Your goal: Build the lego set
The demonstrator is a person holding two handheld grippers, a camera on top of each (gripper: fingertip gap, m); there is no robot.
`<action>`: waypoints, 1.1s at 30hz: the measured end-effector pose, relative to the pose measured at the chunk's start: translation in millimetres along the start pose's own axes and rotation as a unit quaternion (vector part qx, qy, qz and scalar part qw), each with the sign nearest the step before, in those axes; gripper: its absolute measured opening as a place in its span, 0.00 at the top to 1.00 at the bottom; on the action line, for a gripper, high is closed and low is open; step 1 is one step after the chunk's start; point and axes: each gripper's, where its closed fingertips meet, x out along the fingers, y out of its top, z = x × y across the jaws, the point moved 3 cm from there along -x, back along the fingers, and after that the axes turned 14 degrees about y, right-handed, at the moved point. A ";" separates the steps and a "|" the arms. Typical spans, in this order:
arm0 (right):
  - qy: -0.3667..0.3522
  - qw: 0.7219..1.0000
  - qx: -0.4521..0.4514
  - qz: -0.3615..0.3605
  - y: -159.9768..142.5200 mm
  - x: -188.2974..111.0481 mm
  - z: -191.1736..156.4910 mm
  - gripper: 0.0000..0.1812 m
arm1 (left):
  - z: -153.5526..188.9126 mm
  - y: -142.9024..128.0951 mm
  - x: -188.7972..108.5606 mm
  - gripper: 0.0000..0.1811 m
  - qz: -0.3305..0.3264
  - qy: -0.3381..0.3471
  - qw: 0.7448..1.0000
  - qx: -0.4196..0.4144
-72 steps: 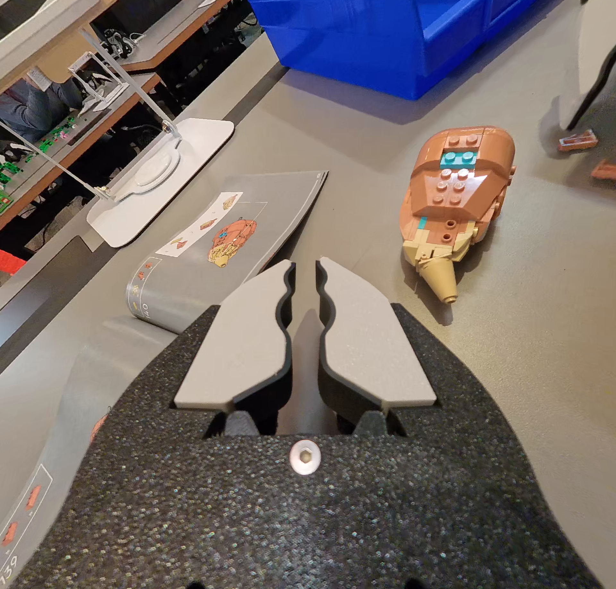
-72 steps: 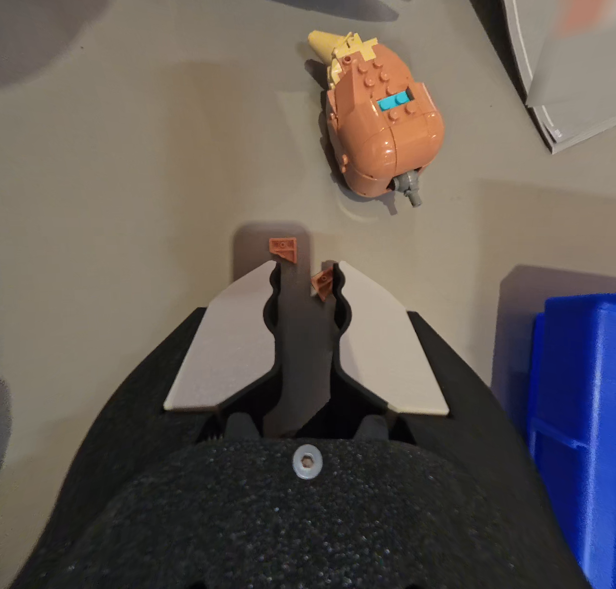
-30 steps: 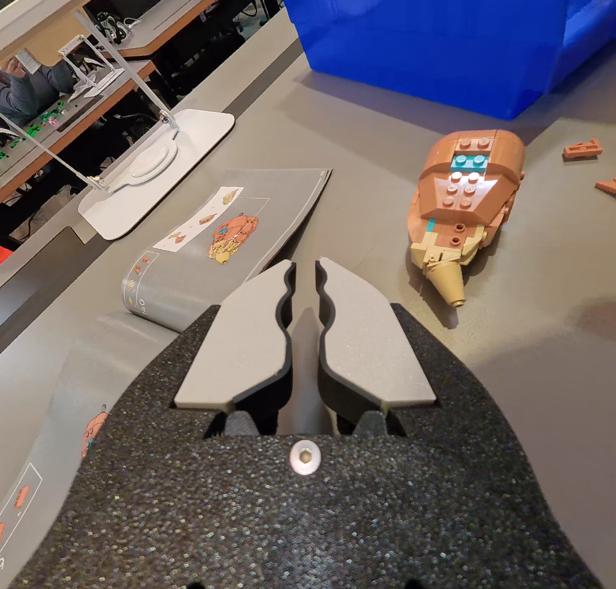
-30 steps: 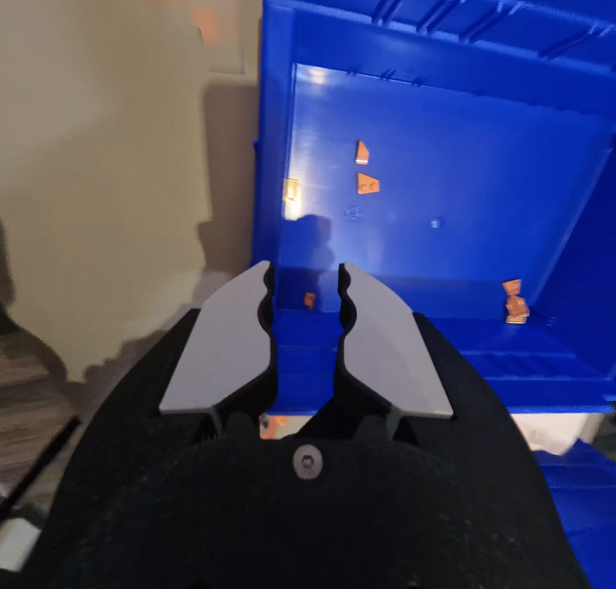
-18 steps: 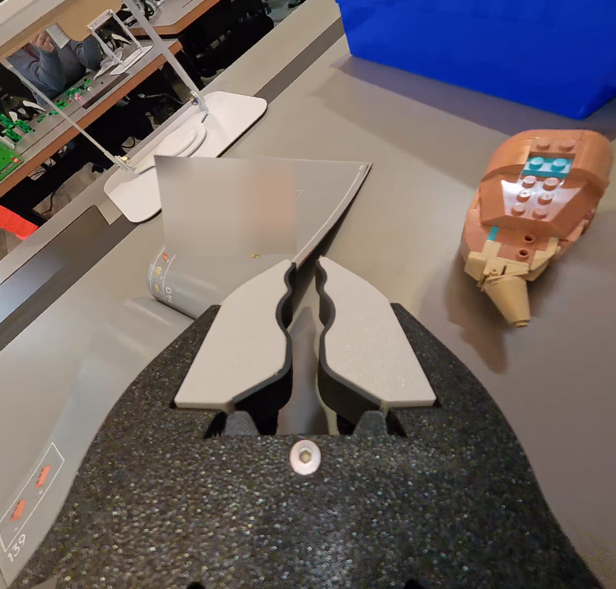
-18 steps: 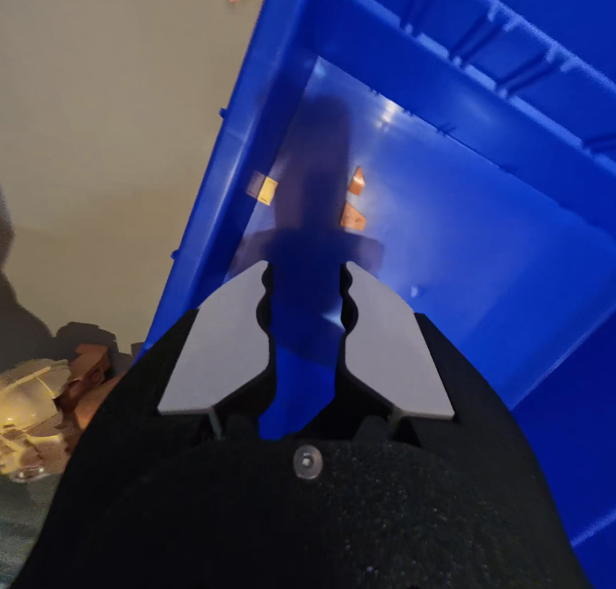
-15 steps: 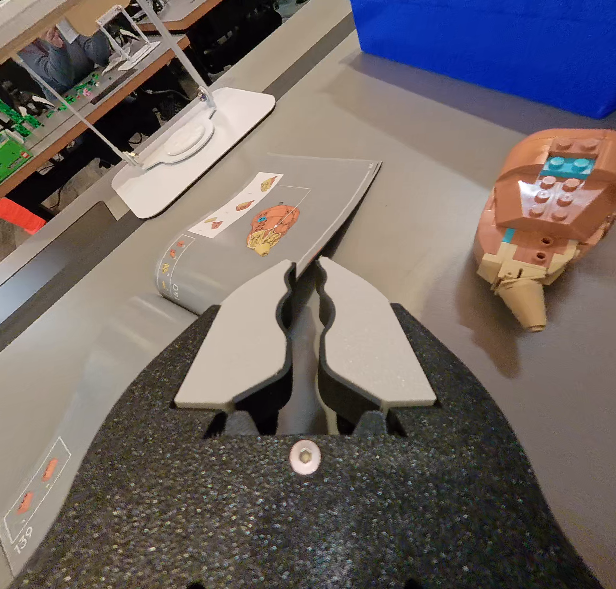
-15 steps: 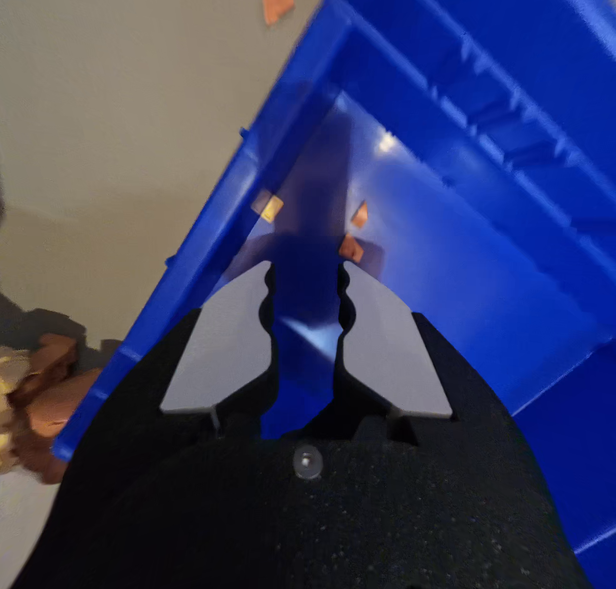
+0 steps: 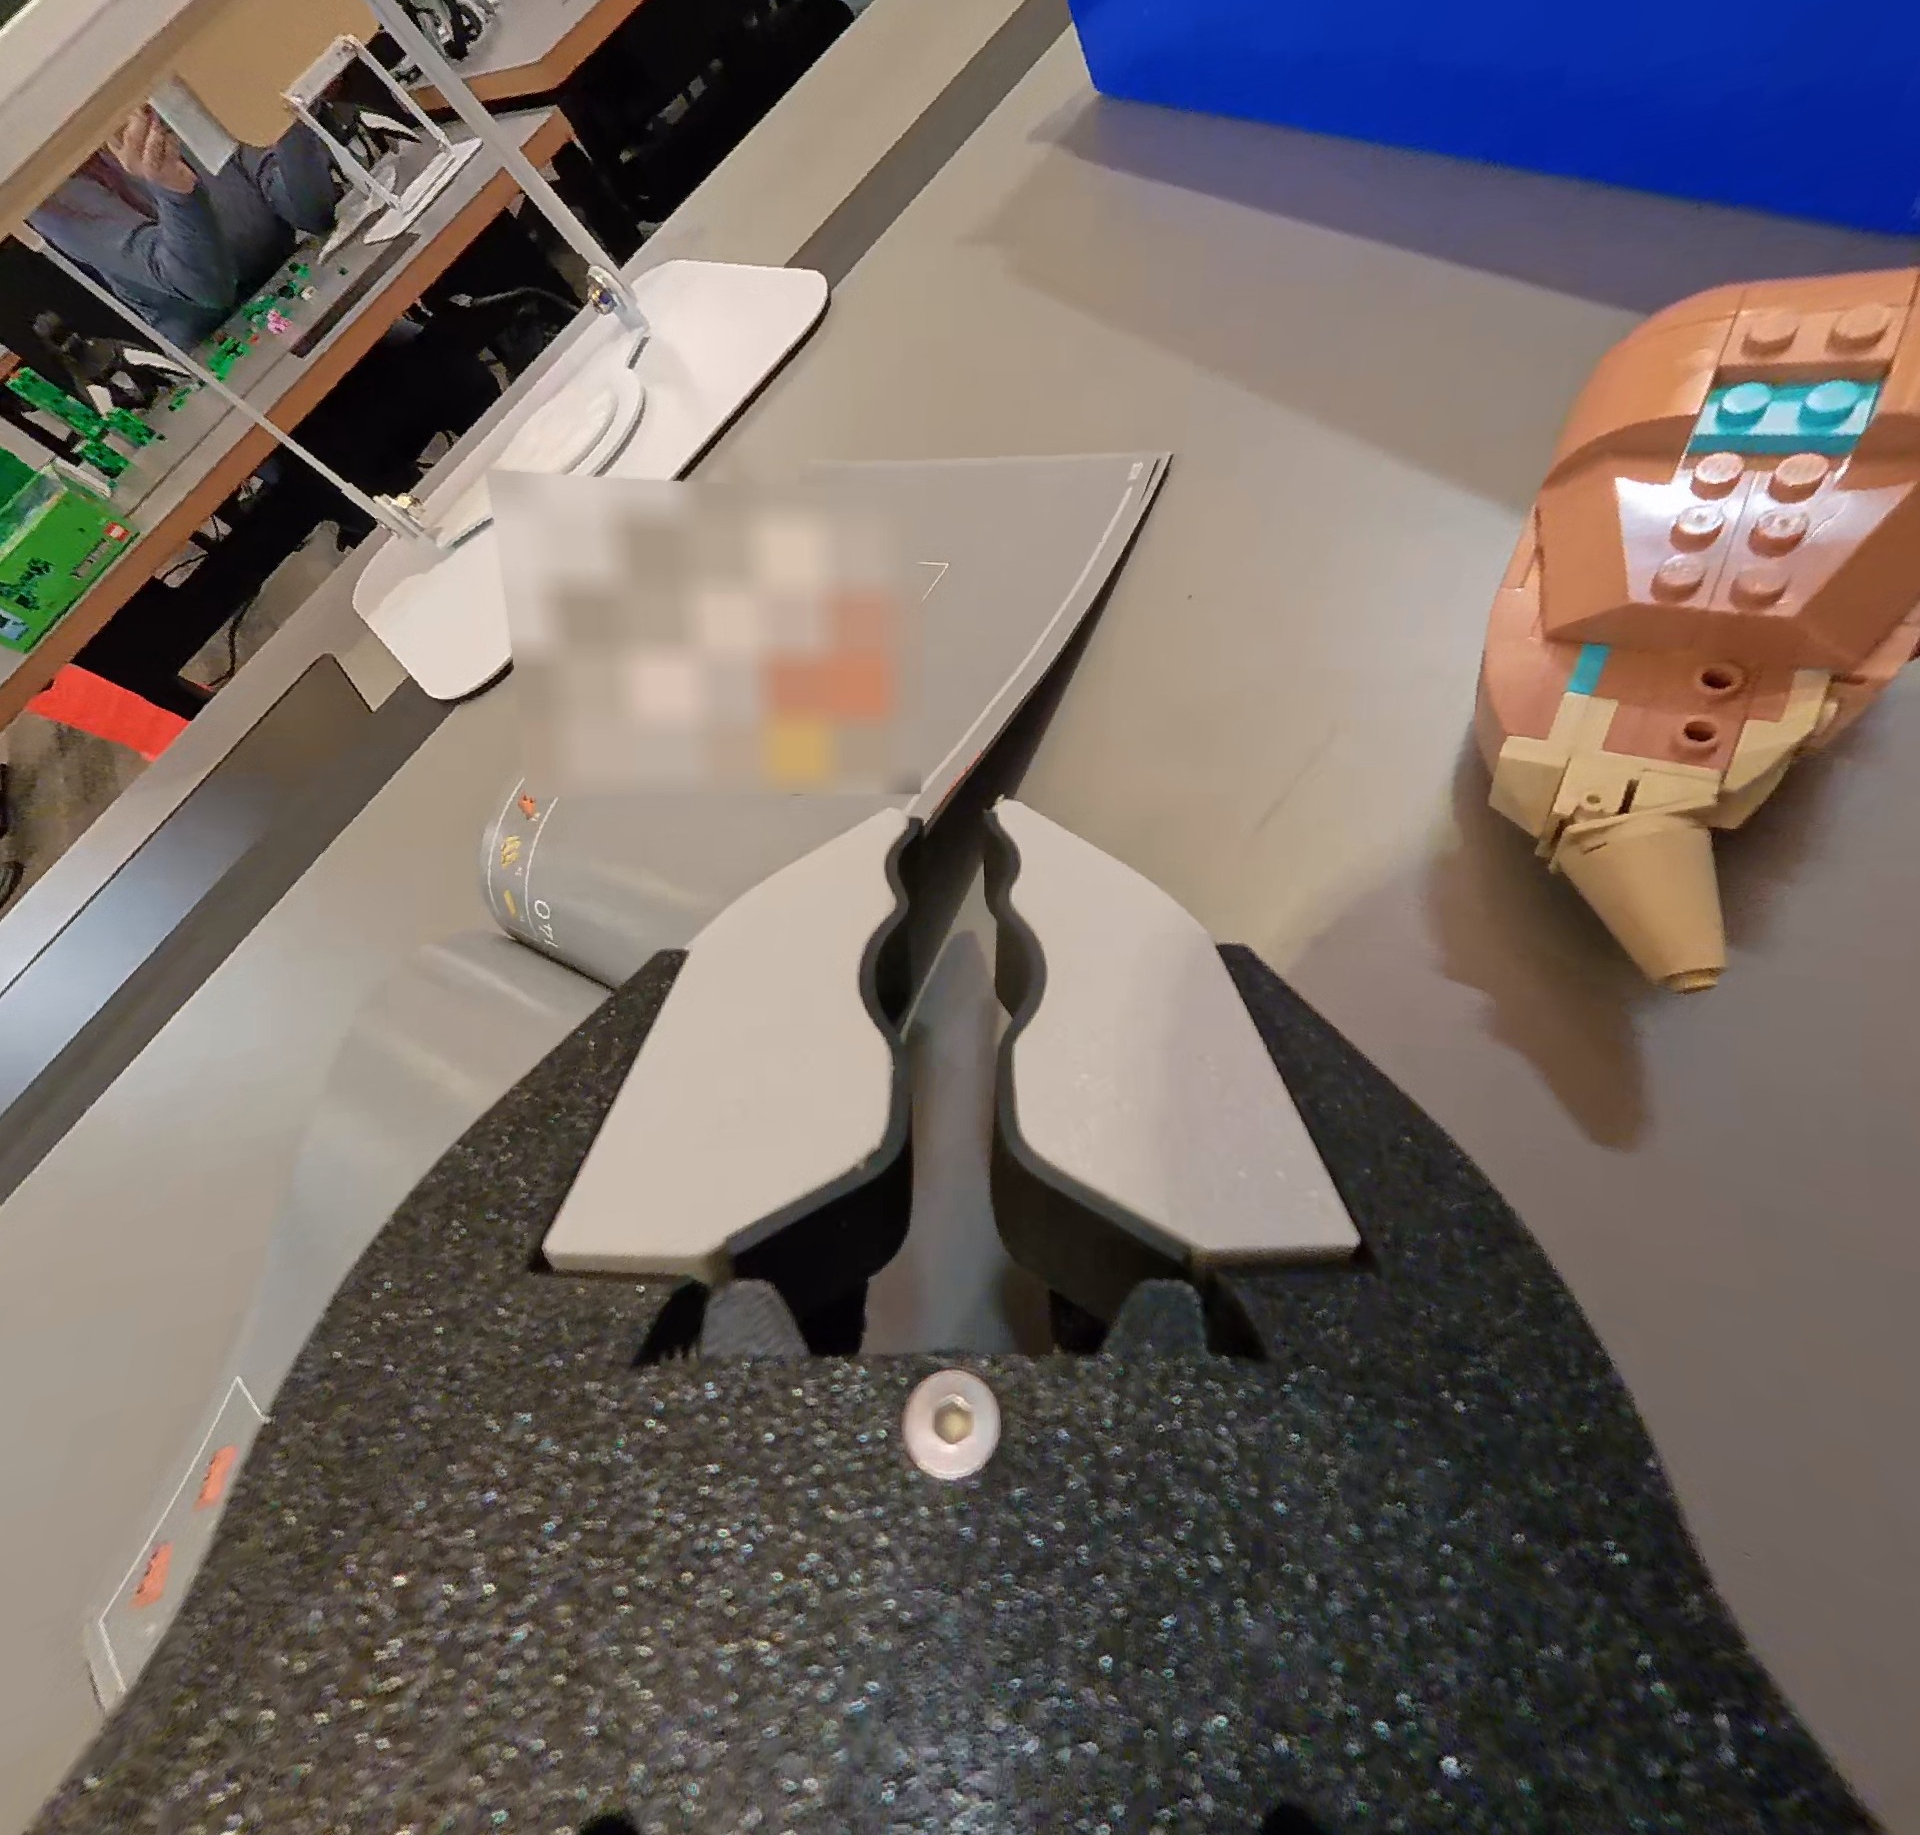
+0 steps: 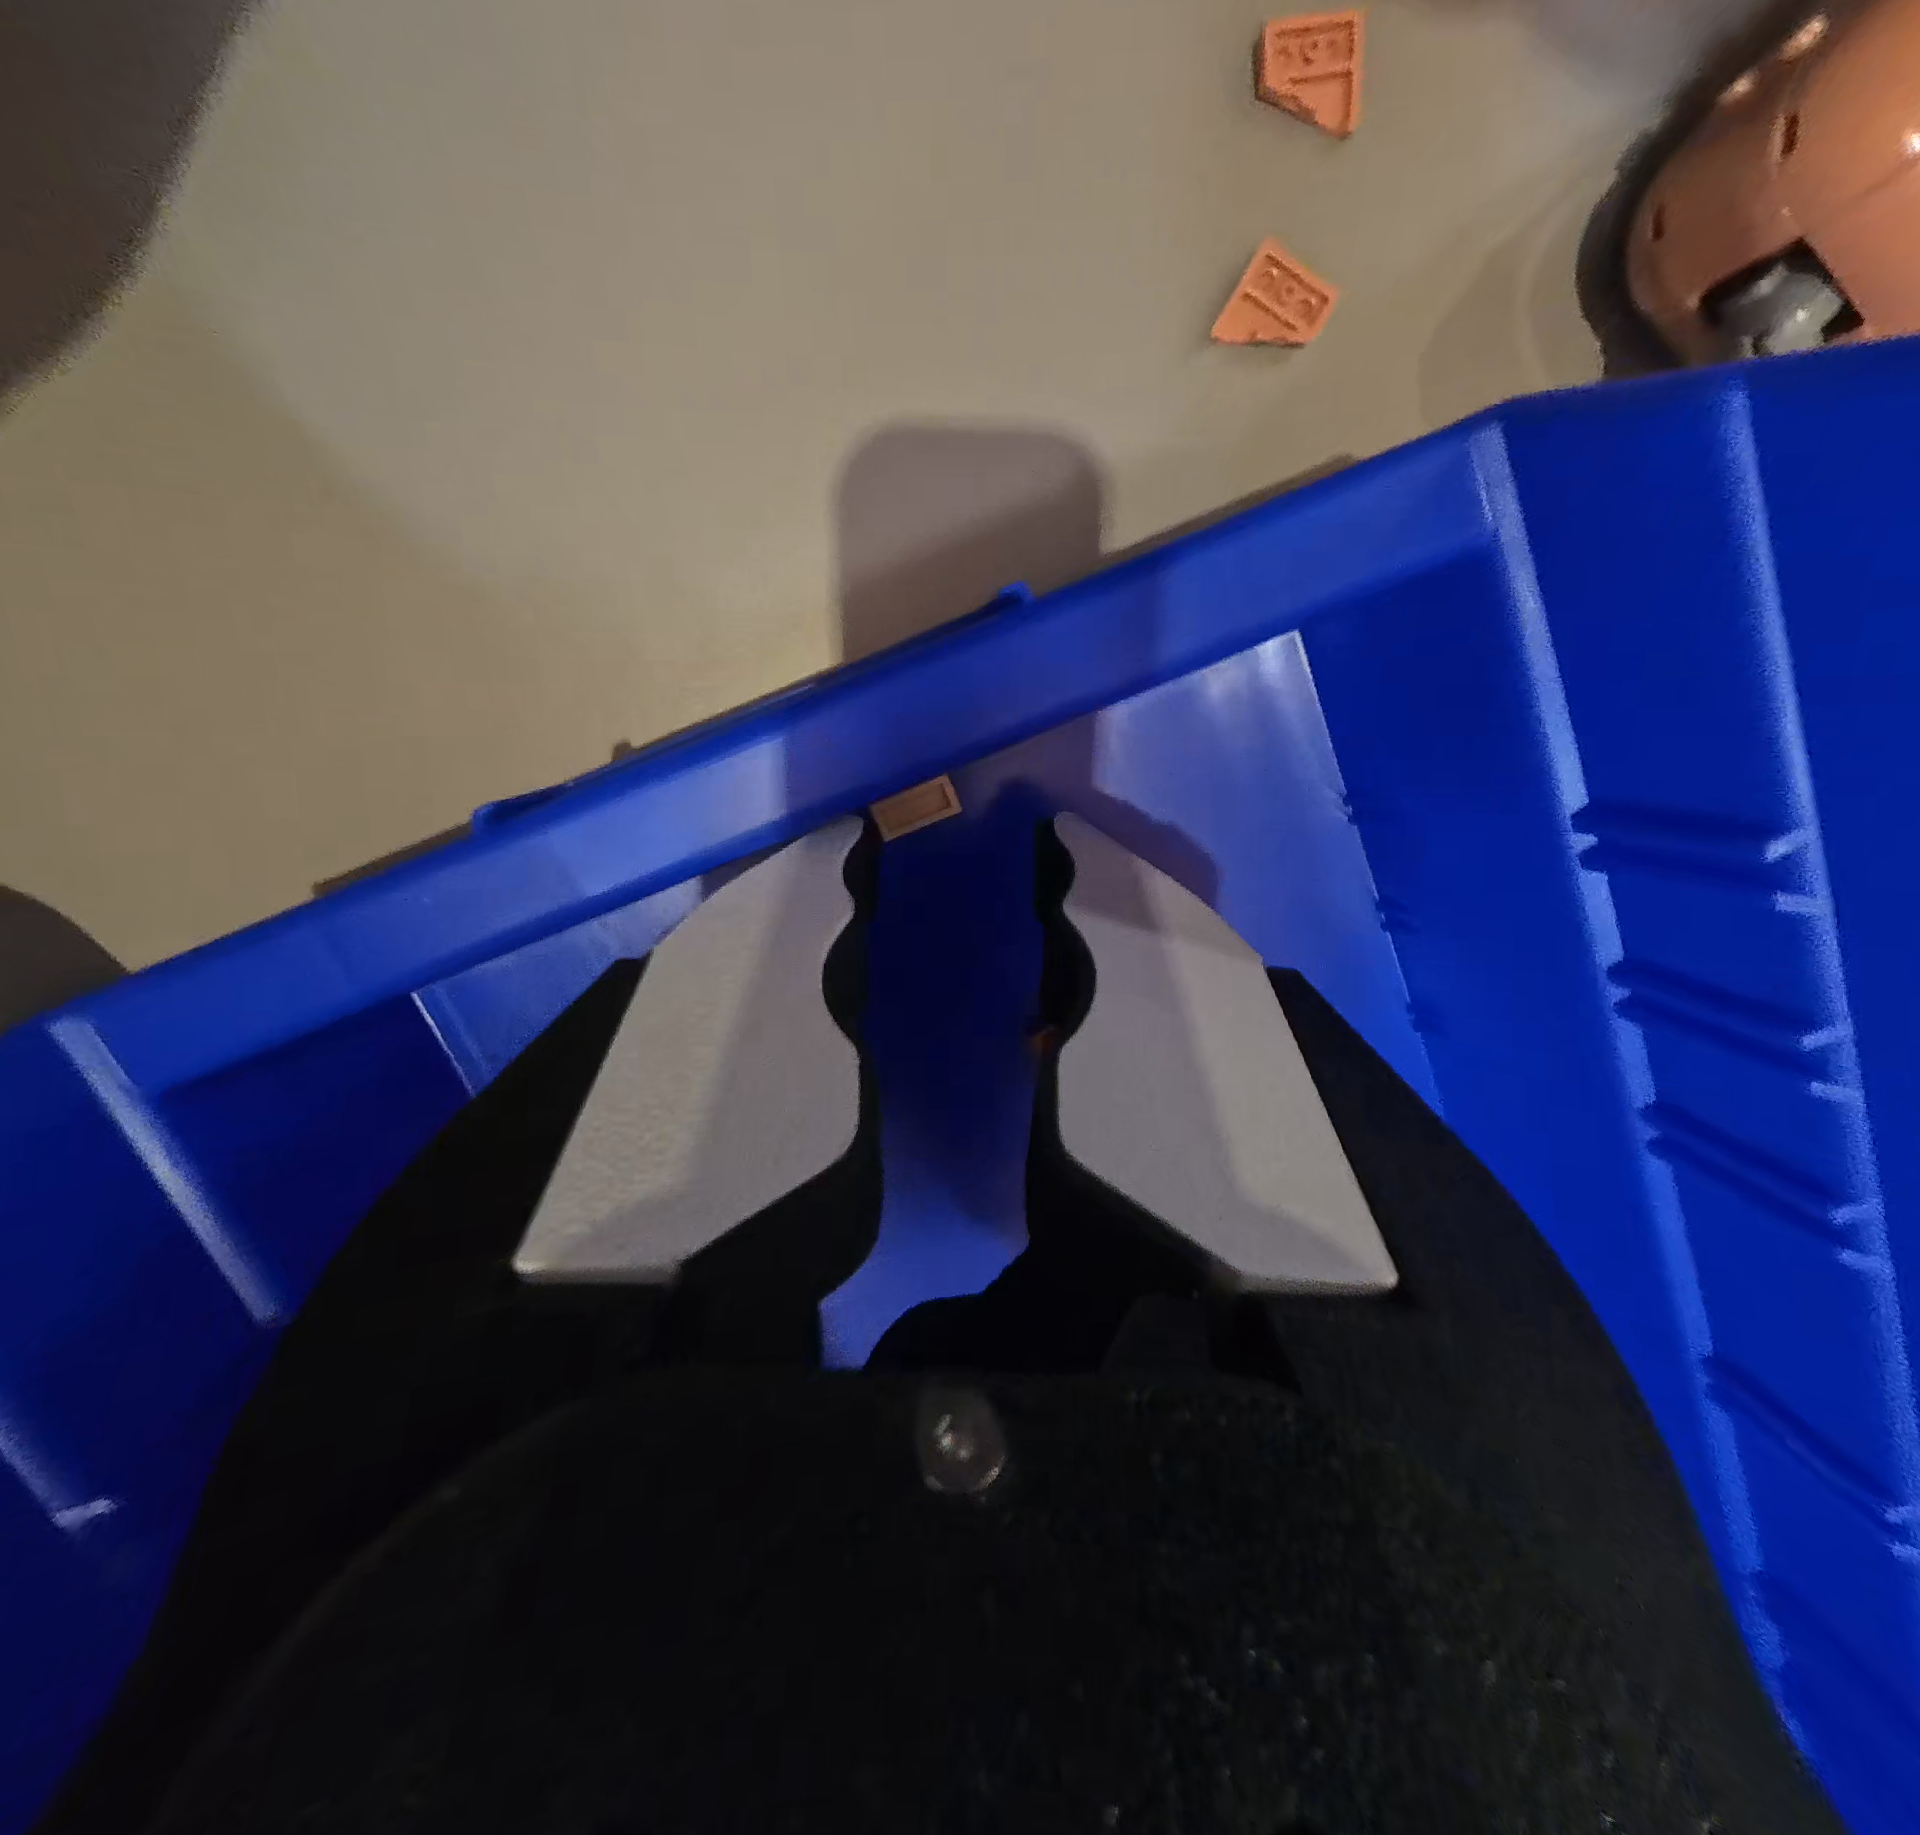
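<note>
Two small orange wedge plates lie loose on the grey table (image 10: 520, 331) ahead of the right gripper (image 10: 954, 824), beyond the near wall of the blue bin (image 10: 1143, 580): one wedge plate (image 10: 1274, 295) just past the wall and to the right, the other wedge plate (image 10: 1311, 71) farther off on the same side. The right gripper reaches down inside the bin, its jaws parted with a clear gap and nothing between them. A small tan tile (image 10: 916, 806) sits on the bin floor right at its left fingertip, against the wall. At the far right of this view, past the bin's corner, the rounded brown end of the lego model (image 10: 1787, 154) shows, blurred, with a grey pin sticking out.

The left gripper (image 9: 951, 829) hovers low over the table with only a narrow slot between its jaws, holding nothing. The open instruction booklet (image 9: 1039, 559) lies directly ahead, its raised page edge running right up to the gap at the fingertips; whether it touches them cannot be told. Ahead and to the right the lego model (image 9: 1725, 580) rests on the table, brown-bodied with a teal plate on top and a tan cone pointing back toward the gripper. The blue bin (image 9: 1507, 40) stands beyond it. A white lamp base (image 9: 665, 383) sits far ahead to the left, past the booklet.
</note>
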 end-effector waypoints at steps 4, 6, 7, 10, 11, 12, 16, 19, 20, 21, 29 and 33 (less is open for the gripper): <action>0.007 0.999 -0.037 0.006 3.3 1.1 0.4 0.85 | -0.4 -1.3 1.6 0.94 -0.004 0.005 1.000 0.007; 0.012 0.998 -0.053 0.013 5.4 2.5 -0.6 0.86 | -1.8 -2.6 3.1 0.94 -0.007 0.013 1.000 0.012; 0.016 0.998 -0.060 0.015 6.1 3.9 -1.8 0.87 | -2.5 -3.1 3.7 0.94 -0.009 0.015 1.000 0.013; 0.023 0.997 -0.077 0.018 8.7 8.5 -4.9 0.89 | -4.2 -4.5 5.5 0.94 -0.013 0.023 0.999 0.018; 0.025 0.996 -0.082 0.023 10.7 9.4 -5.8 0.90 | -4.6 -4.9 6.3 0.94 -0.014 0.026 0.999 0.020; 0.027 0.996 -0.084 0.029 12.6 10.7 -7.1 0.92 | -4.8 -5.3 6.8 0.94 -0.016 0.028 0.999 0.021; 0.033 0.995 -0.086 0.043 17.8 15.0 -11.5 0.97 | -4.9 -5.9 7.7 0.94 -0.019 0.032 0.999 0.025; 0.031 0.996 -0.074 0.046 17.8 14.9 -12.4 0.99 | -5.0 -6.0 7.9 0.94 -0.019 0.033 0.999 0.026; 0.030 0.996 -0.069 0.047 17.4 14.5 -12.3 0.98 | -4.9 -5.9 7.7 0.94 -0.019 0.033 0.999 0.026; 0.026 0.996 -0.066 0.047 16.9 13.9 -12.0 0.98 | -4.9 -5.8 7.7 0.94 -0.018 0.033 0.999 0.027; 0.000 1.000 -0.020 0.019 0.3 3.3 -8.2 0.94 | -3.8 -4.9 6.2 0.94 -0.011 0.031 0.999 0.031; -0.001 0.999 -0.002 0.048 4.9 -2.1 -8.7 0.90 | -3.1 -4.8 5.9 0.94 -0.009 0.030 0.999 0.034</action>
